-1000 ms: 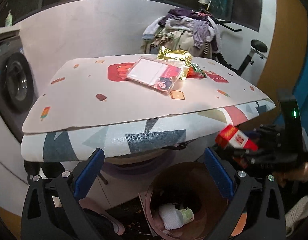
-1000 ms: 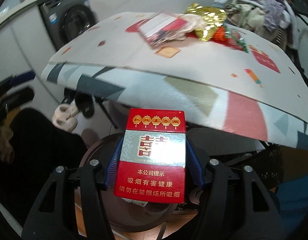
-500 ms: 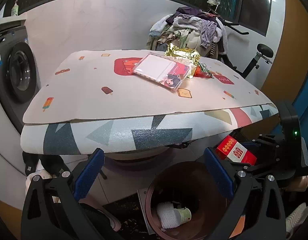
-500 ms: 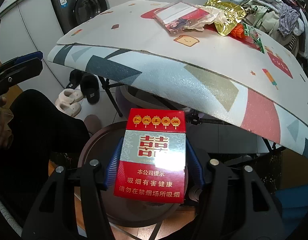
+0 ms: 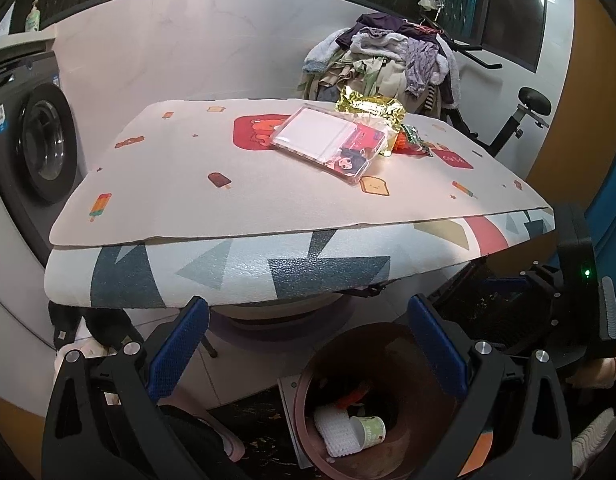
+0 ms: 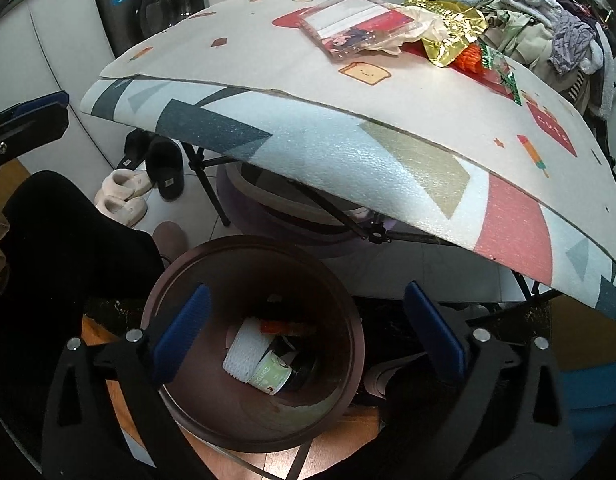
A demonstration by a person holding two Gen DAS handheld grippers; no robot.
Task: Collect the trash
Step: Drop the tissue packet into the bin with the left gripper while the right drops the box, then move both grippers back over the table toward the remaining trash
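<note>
1. Left wrist view: the left gripper [image 5: 308, 344] is seen spread wide with nothing between its blue pads, held below the edge of a table [image 5: 268, 208] covered by a patterned mat; a brown trash bin [image 5: 371, 404] stands on the floor just beneath, with a white foam sleeve [image 5: 335, 434], a paper cup [image 5: 367, 432] and a red cigarette pack [image 5: 349, 398] lying inside; a clear plastic case [image 5: 327, 144] and a gold foil wrapper [image 5: 371, 106] are left on the tabletop; the right gripper's black body is glimpsed at the right edge.

2. Right wrist view: the right gripper [image 6: 306, 330] is pictured directly over the bin [image 6: 188, 280], its jaws opening and empty; the red cigarette pack [image 6: 286, 326] is shown down in the bin beside the foam sleeve [image 6: 244, 350] and the cup [image 6: 270, 376]; the case [image 6: 355, 24], the foil [image 6: 447, 24] and an orange-and-green wrapper [image 6: 487, 60] are seen together on the table [image 6: 347, 120].
</note>
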